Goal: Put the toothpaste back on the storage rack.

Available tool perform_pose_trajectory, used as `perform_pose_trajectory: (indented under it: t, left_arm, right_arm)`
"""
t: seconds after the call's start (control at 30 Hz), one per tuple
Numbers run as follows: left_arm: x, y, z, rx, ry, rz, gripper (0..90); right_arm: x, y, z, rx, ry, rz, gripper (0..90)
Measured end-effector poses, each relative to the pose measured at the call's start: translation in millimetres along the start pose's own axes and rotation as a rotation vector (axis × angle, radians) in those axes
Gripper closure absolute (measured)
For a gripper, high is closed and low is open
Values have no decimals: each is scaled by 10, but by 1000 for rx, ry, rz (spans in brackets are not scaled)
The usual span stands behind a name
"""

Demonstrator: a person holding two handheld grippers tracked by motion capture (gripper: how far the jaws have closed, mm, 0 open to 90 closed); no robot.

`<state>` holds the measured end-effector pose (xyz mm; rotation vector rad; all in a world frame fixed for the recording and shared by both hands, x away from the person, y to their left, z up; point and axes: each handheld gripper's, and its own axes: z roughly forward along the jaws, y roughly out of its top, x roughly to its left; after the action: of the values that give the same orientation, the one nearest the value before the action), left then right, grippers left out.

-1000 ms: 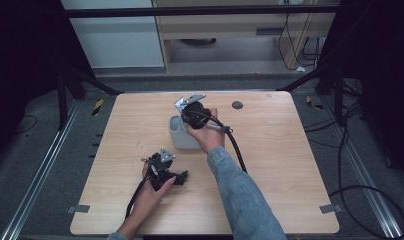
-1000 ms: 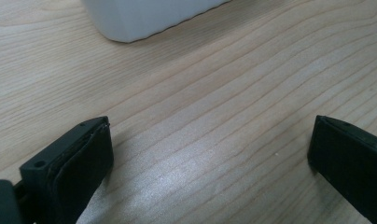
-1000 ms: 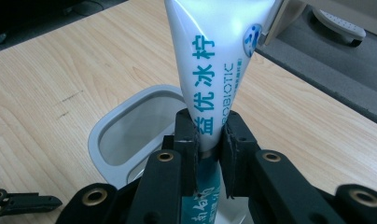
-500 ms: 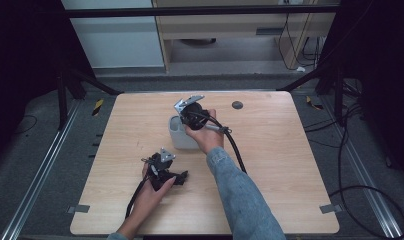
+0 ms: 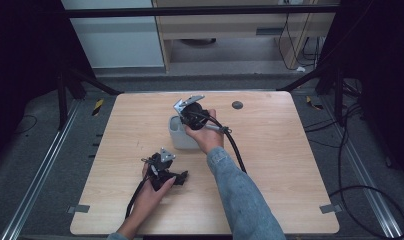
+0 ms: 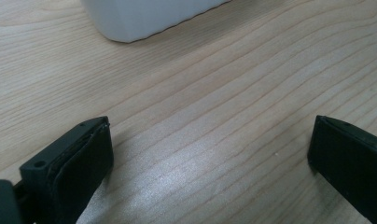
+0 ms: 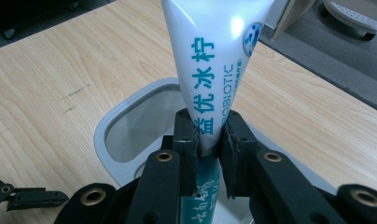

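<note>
Because the right gripper (image 7: 209, 140) clamps the toothpaste tube (image 7: 213, 60) over the grey holder (image 7: 113, 123), the parted left gripper (image 6: 210, 154) idles on the tabletop (image 6: 214, 93).

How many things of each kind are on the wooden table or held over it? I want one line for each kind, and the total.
Hand-held black two-jaw grippers: 2, left gripper and right gripper
White toothpaste tube with teal print: 1
Light grey rounded plastic holder cup: 1
Small dark round disc near the far edge of the table: 1
Total: 5
</note>
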<state>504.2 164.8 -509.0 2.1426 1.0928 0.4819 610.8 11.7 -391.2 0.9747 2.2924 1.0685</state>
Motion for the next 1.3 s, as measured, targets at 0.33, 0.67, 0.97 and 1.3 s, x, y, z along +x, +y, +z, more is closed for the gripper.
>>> perform_pose_trajectory:
  t: [0.33, 0.67, 0.97, 1.3]
  left_arm:
    - [0, 0, 0, 0, 0, 0, 0]
    - [0, 0, 0, 0, 0, 0, 0]
    - [-3, 0, 0, 0, 1, 1, 0]
    - [-4, 3, 1, 1, 1, 1, 0]
  right_arm:
    - [-11, 4, 4, 1, 5, 7, 771]
    - [-11, 10, 10, 4, 5, 12, 763]
    - [-17, 23, -53, 6, 9, 11, 716]
    - [1, 62, -185, -13, 21, 5, 695]
